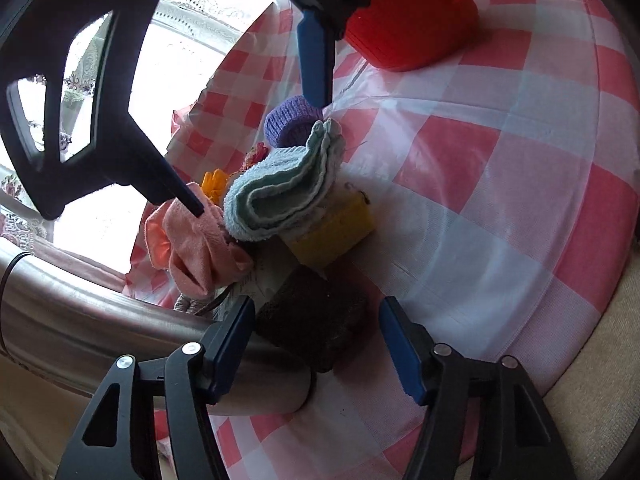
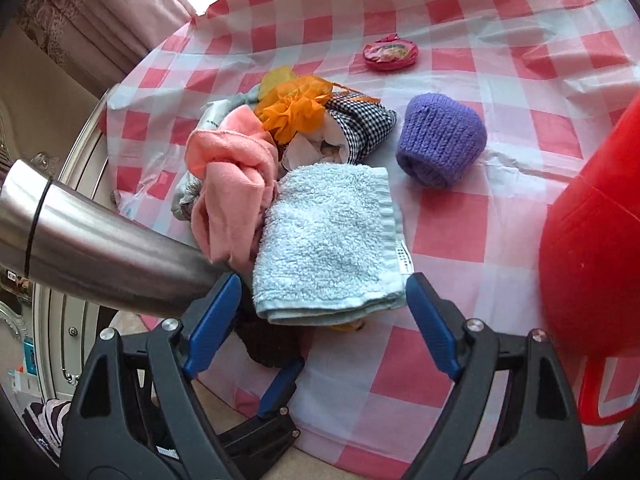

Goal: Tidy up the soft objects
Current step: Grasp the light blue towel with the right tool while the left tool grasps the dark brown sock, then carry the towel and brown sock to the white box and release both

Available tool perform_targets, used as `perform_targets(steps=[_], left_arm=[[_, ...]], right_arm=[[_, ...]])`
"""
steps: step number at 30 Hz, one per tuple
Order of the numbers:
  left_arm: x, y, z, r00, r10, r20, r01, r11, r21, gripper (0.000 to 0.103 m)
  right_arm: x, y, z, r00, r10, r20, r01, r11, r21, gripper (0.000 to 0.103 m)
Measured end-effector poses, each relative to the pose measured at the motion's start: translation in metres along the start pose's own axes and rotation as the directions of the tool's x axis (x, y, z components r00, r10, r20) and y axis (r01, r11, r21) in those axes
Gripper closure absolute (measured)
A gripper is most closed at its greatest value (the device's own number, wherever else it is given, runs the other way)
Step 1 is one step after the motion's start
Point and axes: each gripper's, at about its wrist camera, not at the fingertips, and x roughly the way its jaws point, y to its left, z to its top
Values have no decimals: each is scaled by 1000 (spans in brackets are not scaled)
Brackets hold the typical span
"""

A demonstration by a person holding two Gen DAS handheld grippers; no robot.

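A pile of soft things lies on the checked tablecloth (image 2: 460, 240). A folded light blue towel (image 2: 328, 240) (image 1: 280, 196) tops it, with a pink cloth (image 2: 236, 184) (image 1: 196, 244), an orange mesh pouf (image 2: 296, 112) and a houndstooth cloth (image 2: 360, 124) beside it. A yellow sponge (image 1: 332, 236) sits under the towel. A purple knitted piece (image 2: 440, 144) (image 1: 288, 124) lies apart. My right gripper (image 2: 320, 280) (image 1: 260, 156) stands open, straddling the towel from above. My left gripper (image 1: 314, 316) is open low at the pile's near side, with a dark brown pad (image 1: 316, 320) (image 2: 268, 344) between its jaws.
A red plastic basket (image 2: 592, 260) (image 1: 412, 20) stands at the right of the pile. A shiny metal tube (image 2: 100, 248) (image 1: 80, 312) crosses close on the left. A small round pink packet (image 2: 390, 54) lies farther back. The table's near edge runs just below the grippers.
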Motion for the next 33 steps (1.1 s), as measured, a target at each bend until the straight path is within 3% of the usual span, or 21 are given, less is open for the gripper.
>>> perform_targets(steps=[4, 7, 14, 20, 33], left_arm=[[3, -2, 0, 1000, -19, -10, 19, 1000, -17, 53], [2, -3, -1, 1000, -26, -12, 25, 999, -20, 61], [-4, -4, -5, 1000, -9, 14, 9, 1000, -17, 75], [-22, -1, -9, 998, 15, 58, -13, 999, -35, 77], [-62, -2, -19, 993, 48, 111, -43, 998, -46, 77]], right_arm=[[14, -2, 6, 1000, -4, -22, 4, 1000, -13, 19], [19, -4, 6, 1000, 9, -24, -9, 1000, -3, 44], [6, -6, -1, 999, 34, 26, -35, 999, 13, 79], [-18, -2, -12, 994, 14, 105, -15, 1000, 12, 84], [-69, -9, -50, 978, -11, 207, 0, 999, 53, 86]])
